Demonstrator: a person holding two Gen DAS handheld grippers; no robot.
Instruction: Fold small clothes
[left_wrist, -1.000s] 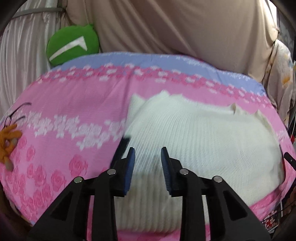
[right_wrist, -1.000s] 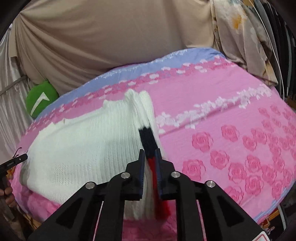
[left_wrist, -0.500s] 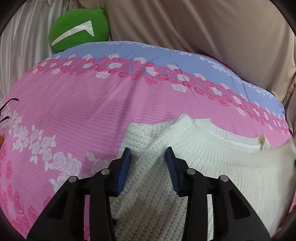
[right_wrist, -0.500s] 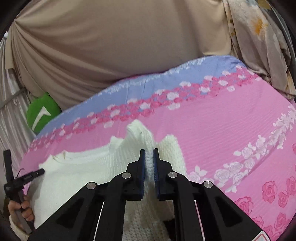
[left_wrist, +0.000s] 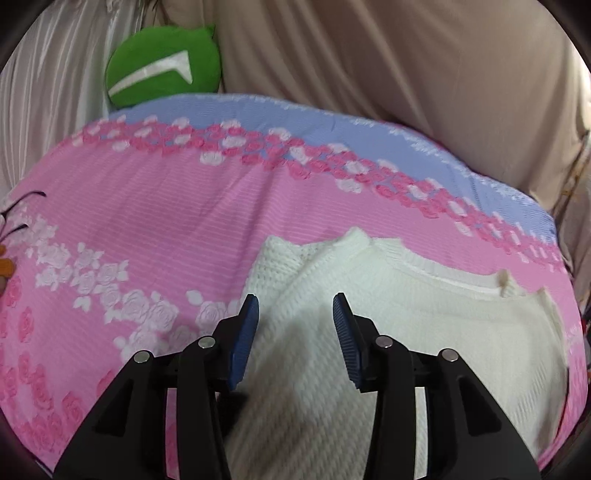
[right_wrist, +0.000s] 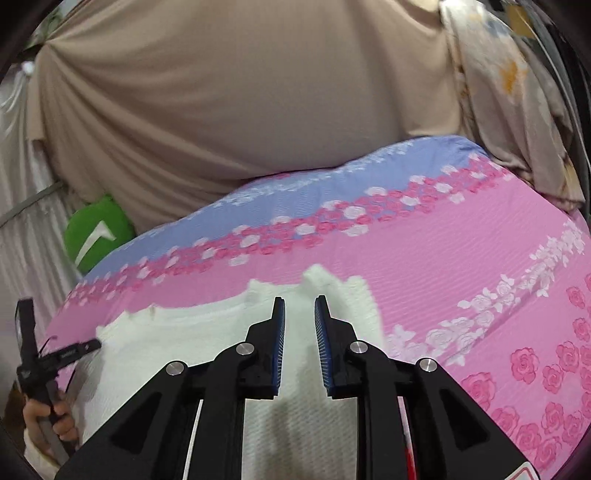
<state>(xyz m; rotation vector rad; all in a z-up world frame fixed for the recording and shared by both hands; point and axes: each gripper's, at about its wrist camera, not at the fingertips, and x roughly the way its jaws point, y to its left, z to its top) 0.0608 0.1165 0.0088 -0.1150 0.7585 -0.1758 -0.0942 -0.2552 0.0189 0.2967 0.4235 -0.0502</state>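
A white knit sweater (left_wrist: 406, 317) lies flat on the pink flowered bedspread (left_wrist: 147, 229), its neckline toward the far side. My left gripper (left_wrist: 295, 314) is open and empty, just above the sweater's left shoulder. In the right wrist view the sweater (right_wrist: 177, 332) fills the lower left. My right gripper (right_wrist: 298, 314) is open with a narrow gap and holds nothing, above the sweater's right shoulder. The other hand-held gripper (right_wrist: 55, 358) shows at the sweater's left edge.
A green round cushion (left_wrist: 162, 70) sits at the far left corner of the bed. Beige cloth (right_wrist: 240, 103) hangs behind the bed. A flowered cloth (right_wrist: 517, 96) hangs at the right. A blue band (left_wrist: 332, 125) runs along the bedspread's far edge.
My right gripper was shut on the sweater's folded edge and has let it go; its jaws now stand apart. The fold now lies flat. My left gripper stayed open and shifted slightly.
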